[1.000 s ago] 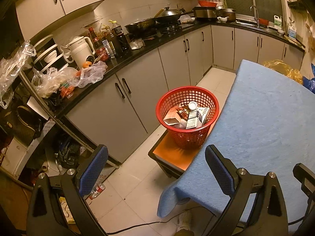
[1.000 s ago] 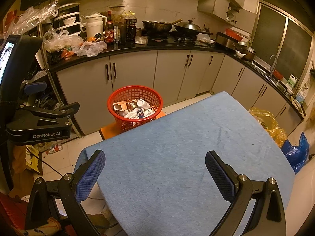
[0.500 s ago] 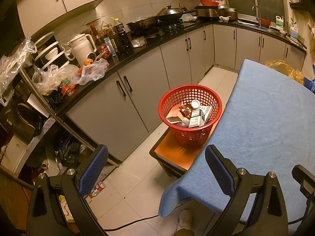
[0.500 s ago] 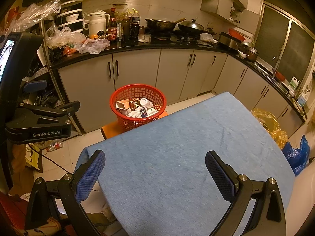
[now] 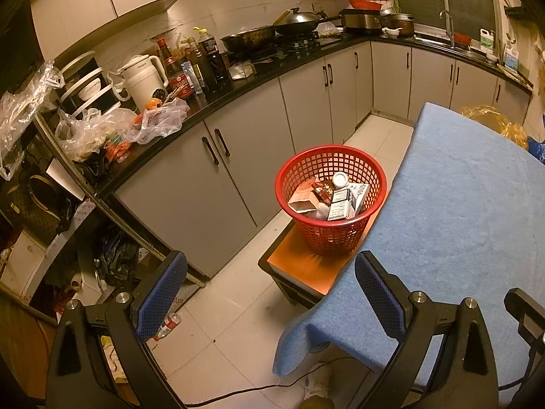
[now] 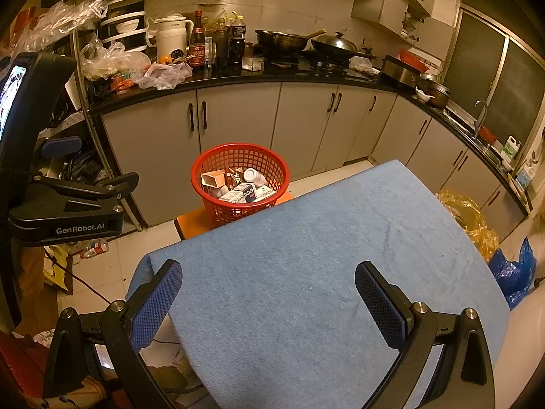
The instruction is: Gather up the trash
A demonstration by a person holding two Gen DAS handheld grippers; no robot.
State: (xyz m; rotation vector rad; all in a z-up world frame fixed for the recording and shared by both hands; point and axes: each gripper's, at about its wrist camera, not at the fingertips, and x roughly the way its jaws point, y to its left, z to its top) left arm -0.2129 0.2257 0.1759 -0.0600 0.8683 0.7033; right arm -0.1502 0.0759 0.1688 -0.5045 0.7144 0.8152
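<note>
Kitchen was dim, warm yellow light. Grey base cabinets [image 6: 238, 119] ran in an L under a black counter [image 6: 259, 75], cluttered with bottles and pans. White tiled wall [image 5: 238, 3], pale tile floor [image 5: 231, 313]. Dark window [image 6: 490, 78] above the sink. Blue-covered tabletop [image 6: 323, 255] in front.
</note>
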